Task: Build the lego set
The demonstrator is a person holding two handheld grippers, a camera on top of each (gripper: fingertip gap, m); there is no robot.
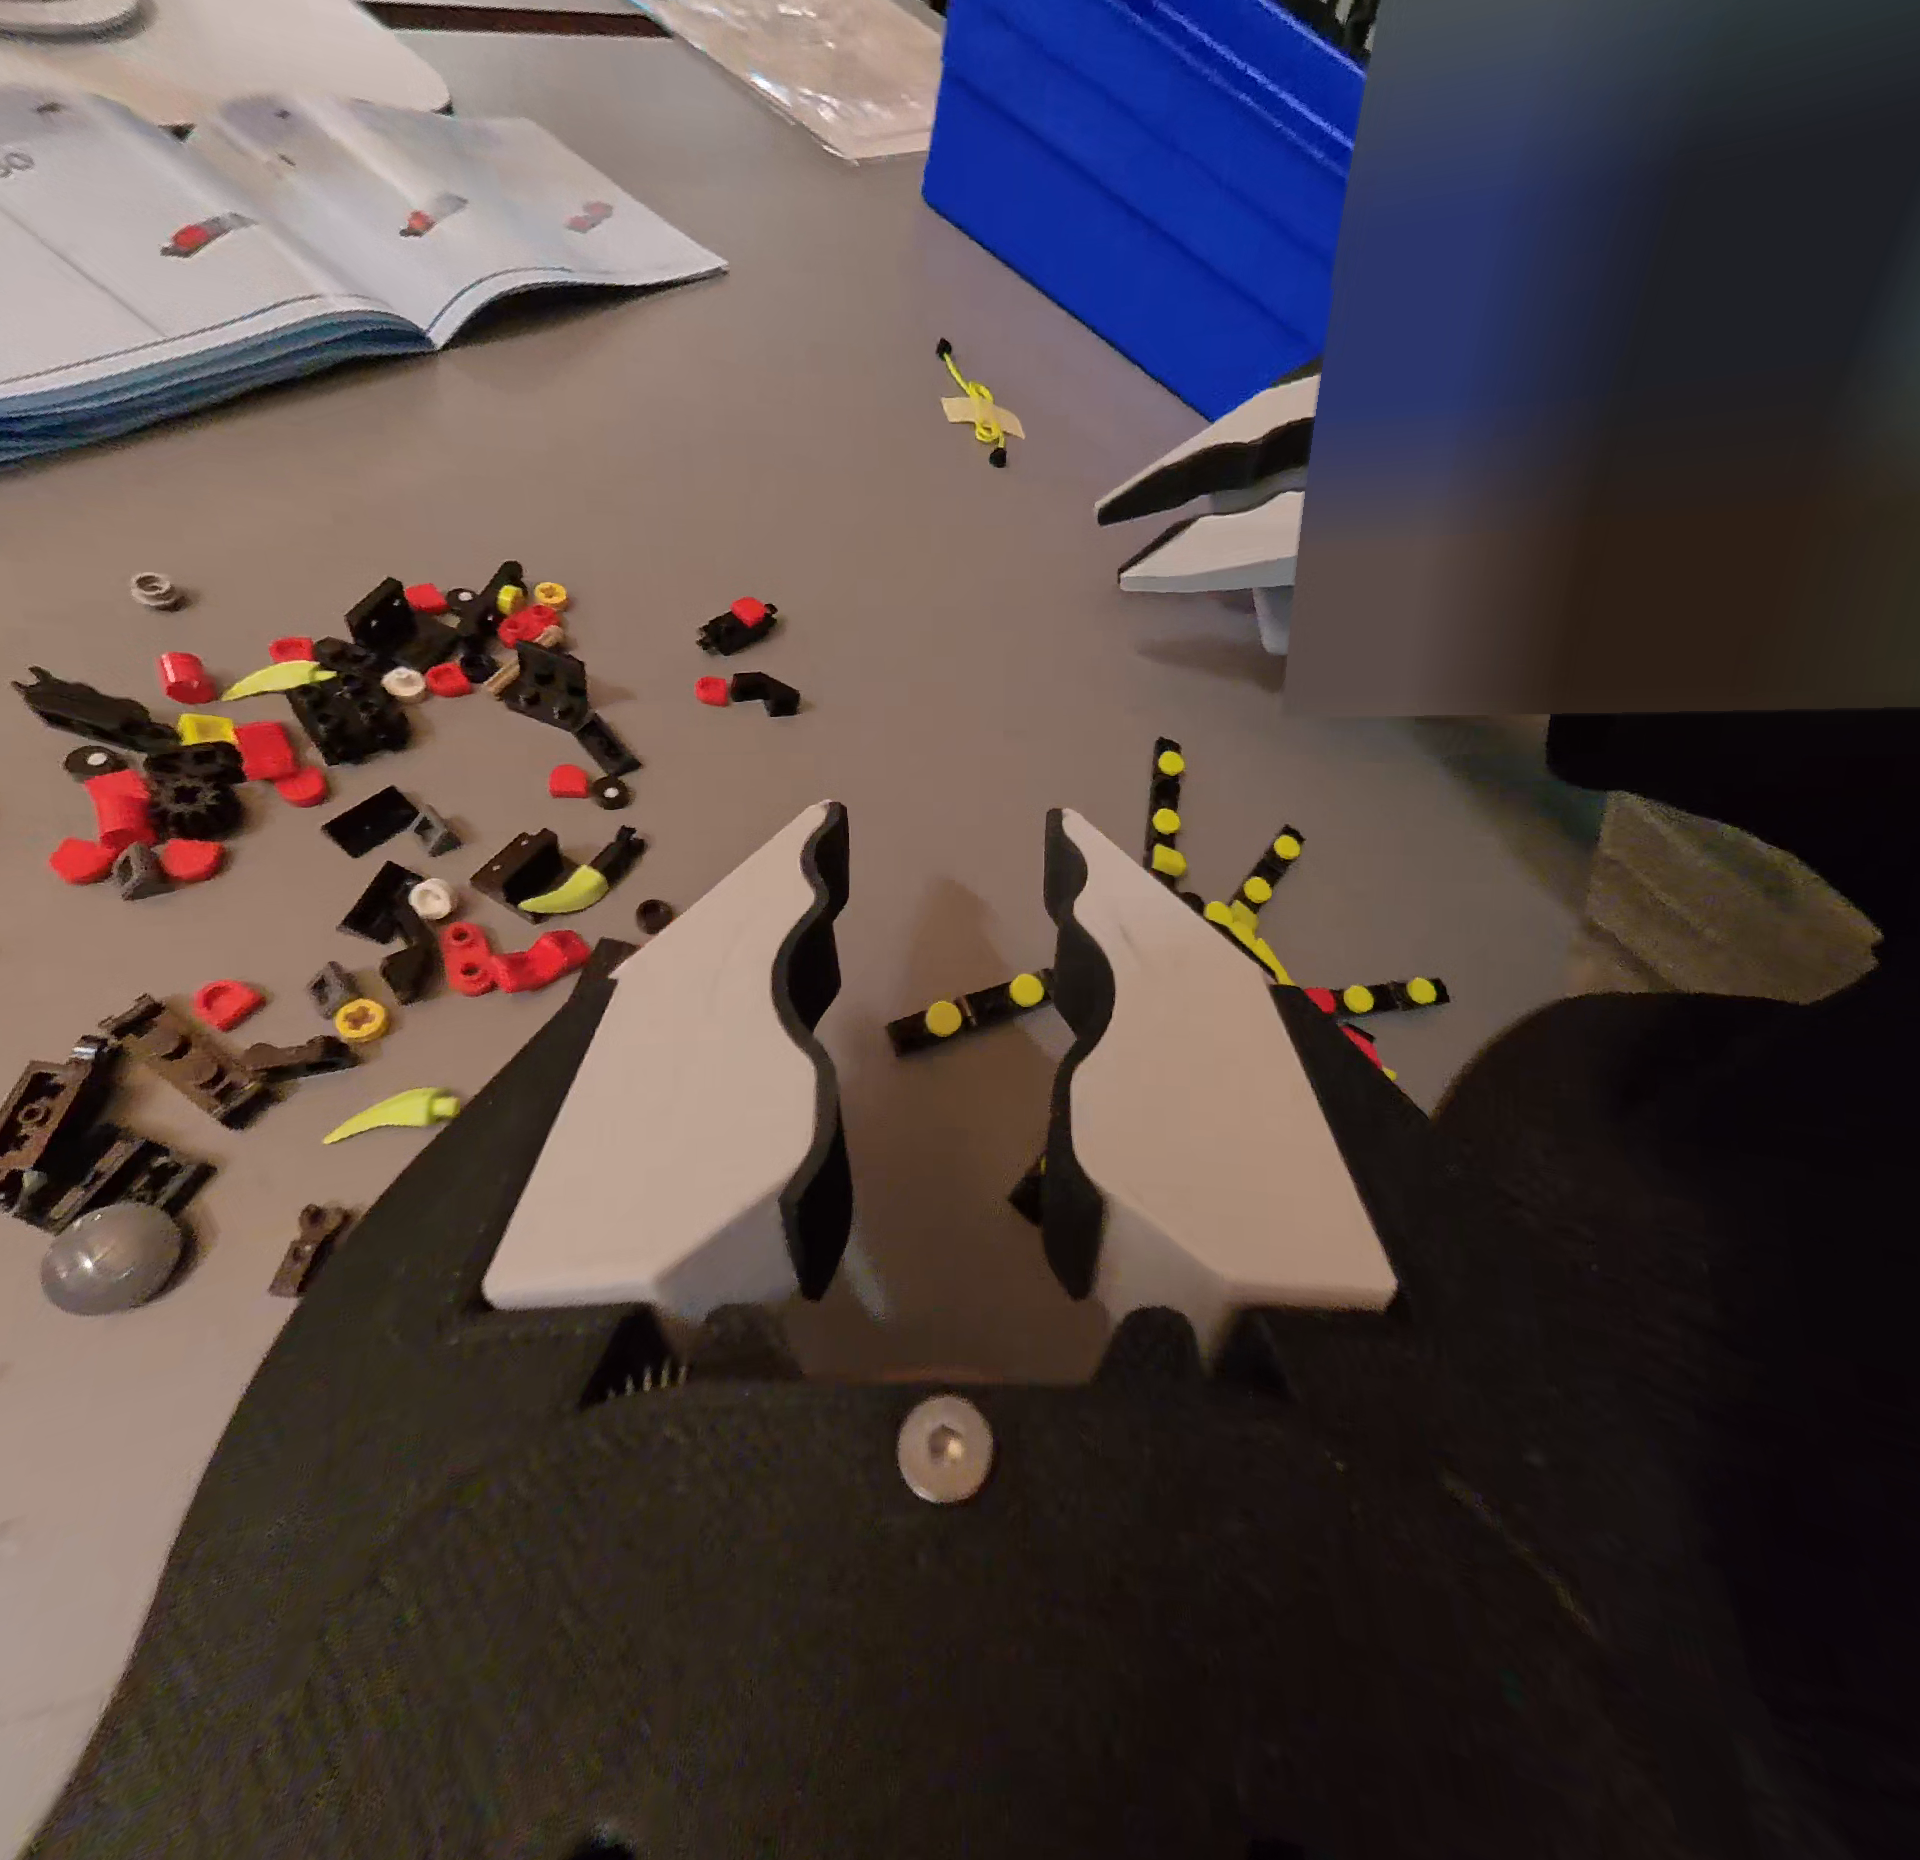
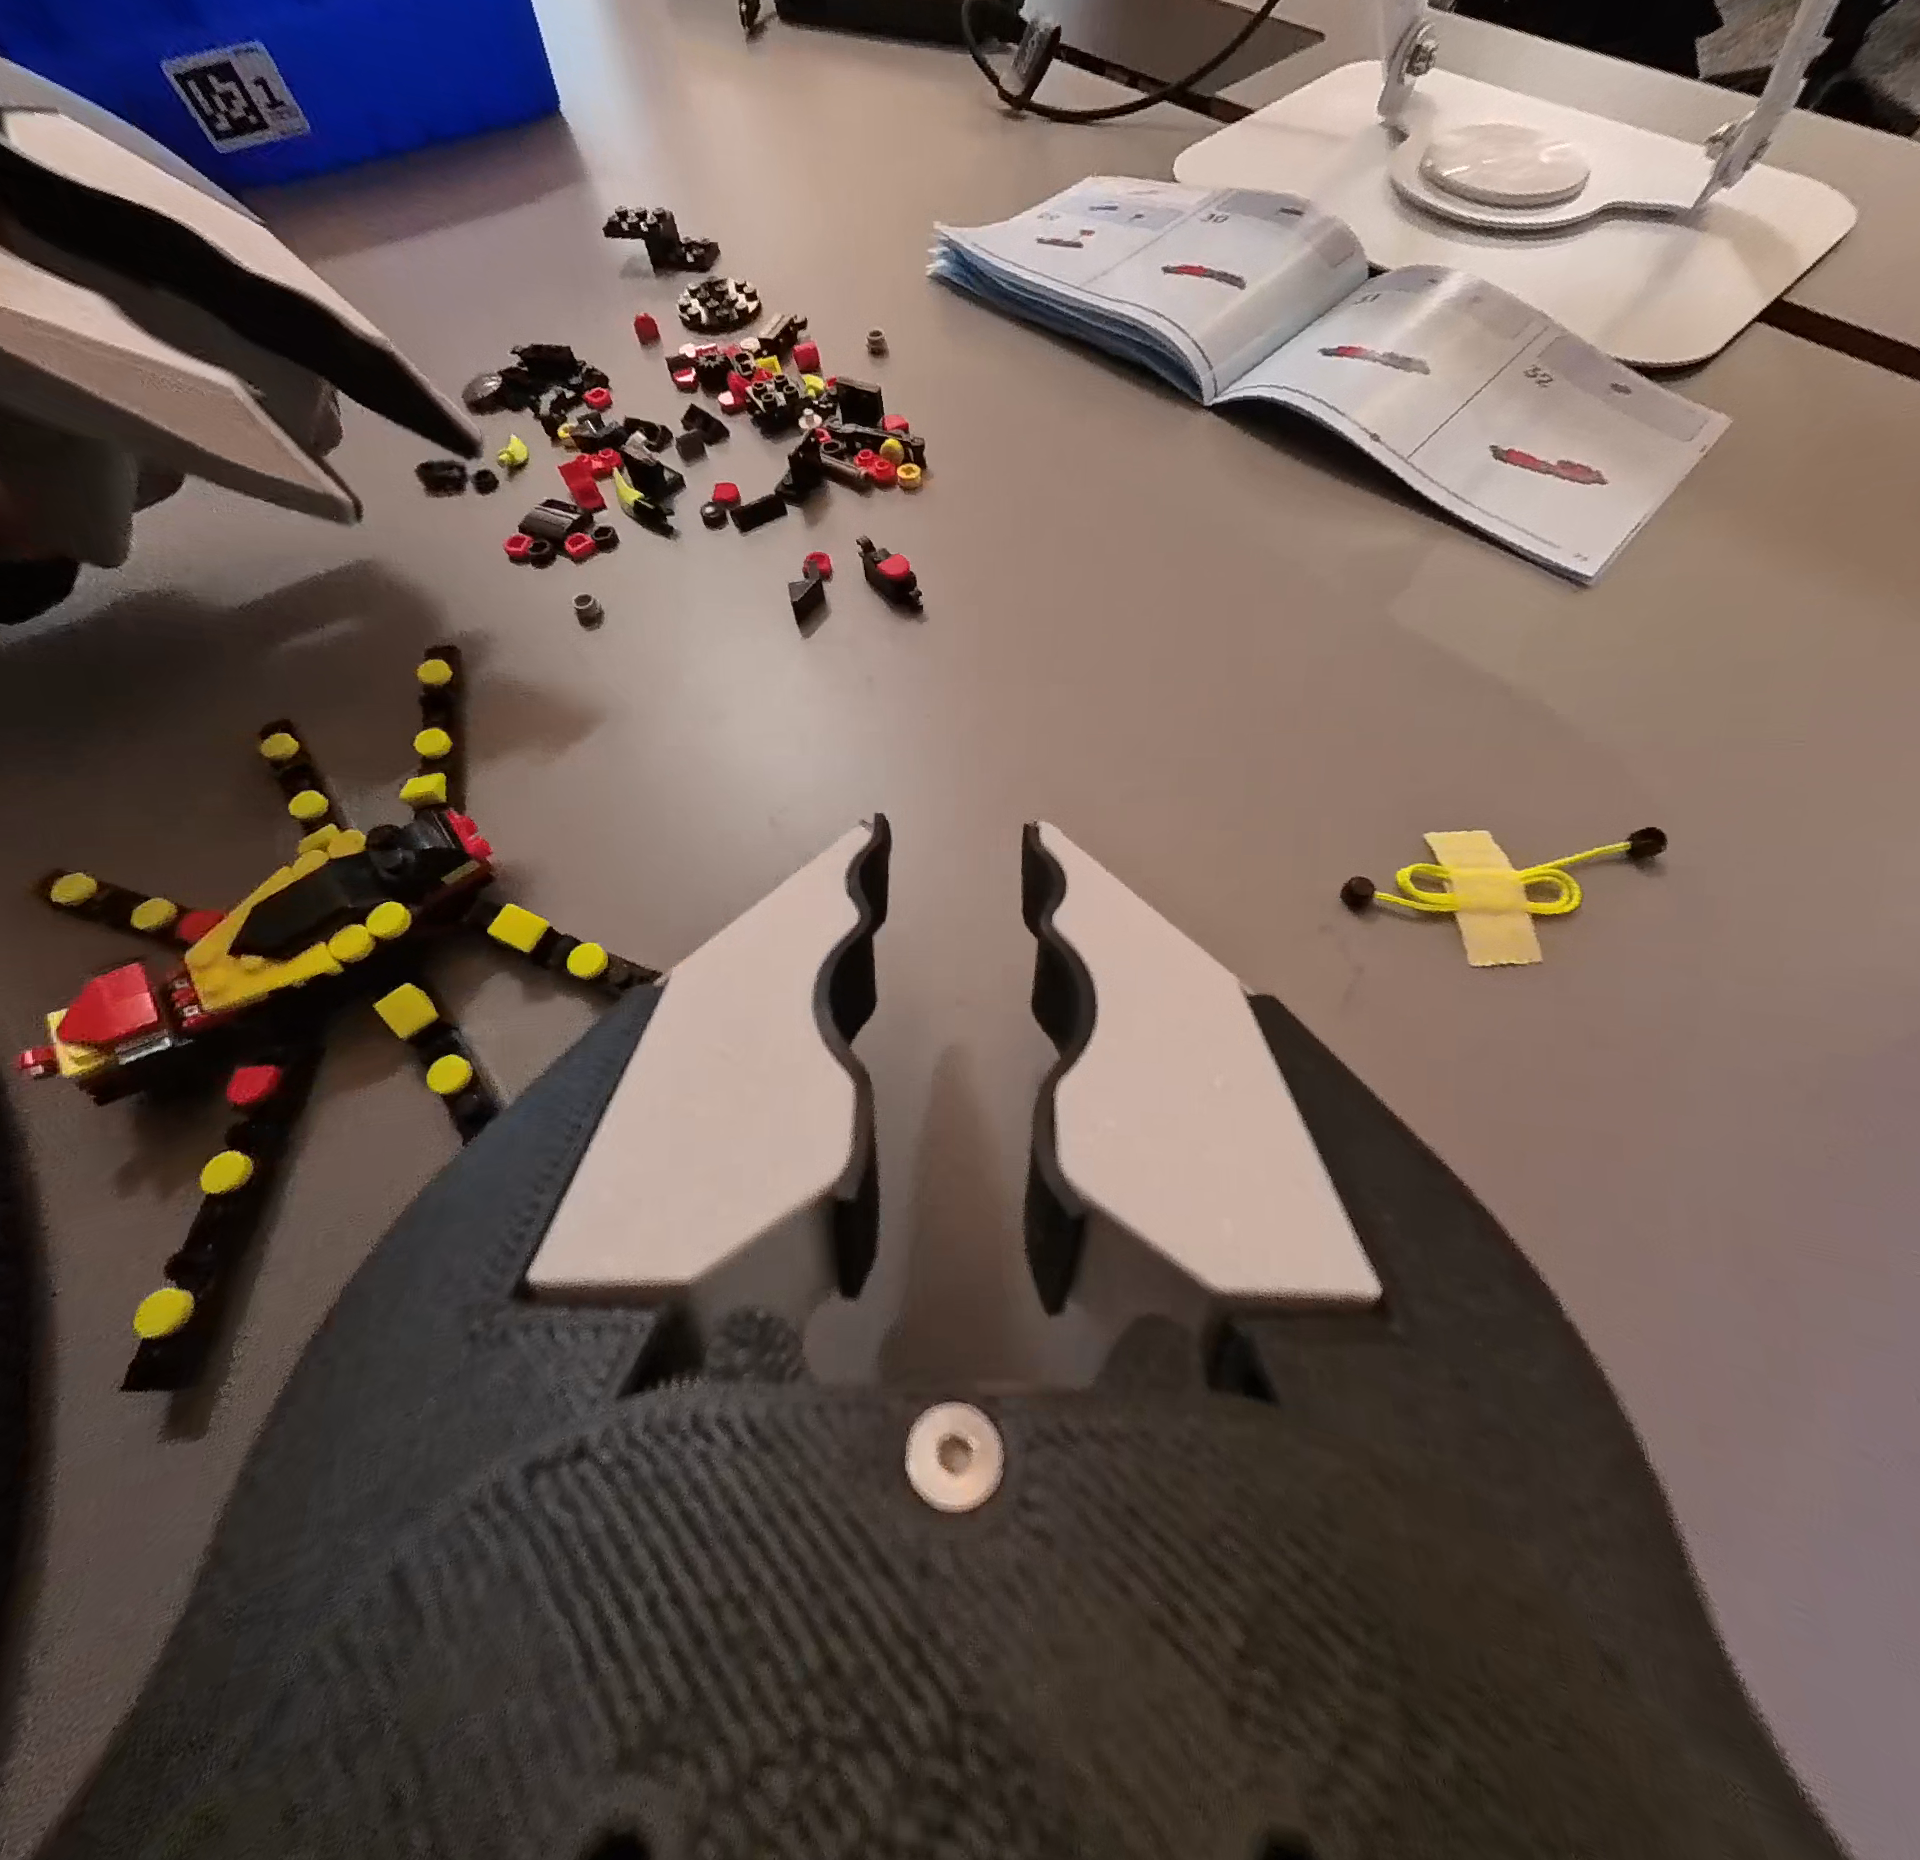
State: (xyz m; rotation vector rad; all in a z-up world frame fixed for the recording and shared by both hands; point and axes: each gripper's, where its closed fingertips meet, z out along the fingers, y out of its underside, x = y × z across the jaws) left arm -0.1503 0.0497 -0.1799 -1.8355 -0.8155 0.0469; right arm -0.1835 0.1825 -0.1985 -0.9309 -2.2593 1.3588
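A part-built lego spider, black with yellow studs on its legs and a red and yellow body, lies on the grey table; in the left wrist view its legs show behind my left gripper. My left gripper is open and empty above one leg. My right gripper is open and empty over bare table, right of the spider. A pile of loose black, red and yellow pieces lies left of the left gripper, and also shows in the right wrist view. The left gripper's fingers show at that view's upper left.
An open instruction booklet lies at the back. A blue bin stands behind the spider. A yellow-green cord taped with a beige strip lies to the right. A white stand base and cables sit farther back. Some 15 centimetres of space lies between my two pairs of fingers. About 9 centimetres separates my left fingertips from the part-built lego spider.
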